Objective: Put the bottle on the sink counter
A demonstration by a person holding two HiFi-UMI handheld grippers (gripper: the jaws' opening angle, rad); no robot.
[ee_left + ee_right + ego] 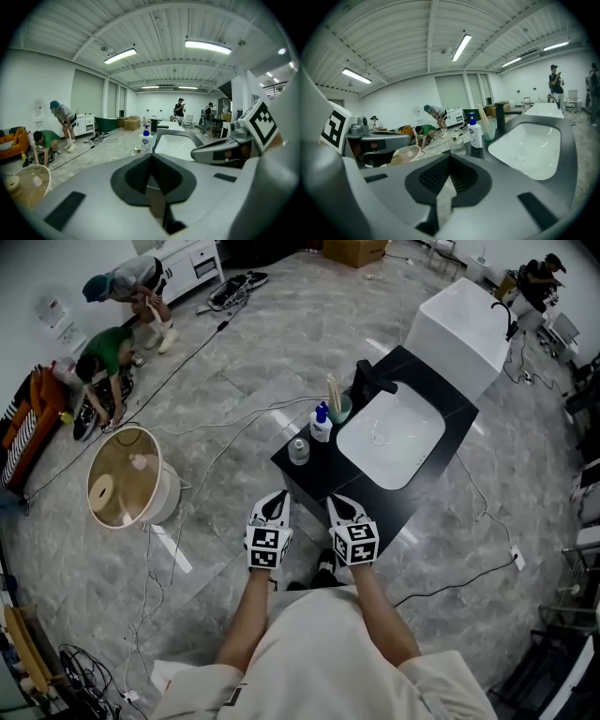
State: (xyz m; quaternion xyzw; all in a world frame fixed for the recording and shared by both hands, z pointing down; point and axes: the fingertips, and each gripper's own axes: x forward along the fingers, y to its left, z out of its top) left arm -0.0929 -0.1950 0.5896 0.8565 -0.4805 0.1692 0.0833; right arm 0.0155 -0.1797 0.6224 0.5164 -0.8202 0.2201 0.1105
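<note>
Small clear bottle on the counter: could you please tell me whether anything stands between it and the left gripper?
Nothing visible does. The small clear bottle stands near a corner of the sink counter, ahead of the shut left gripper, with only bare counter between. The pump bottle stands beyond it.

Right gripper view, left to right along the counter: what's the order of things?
small clear bottle → pump bottle → cup → black faucet → white sink basin
</note>
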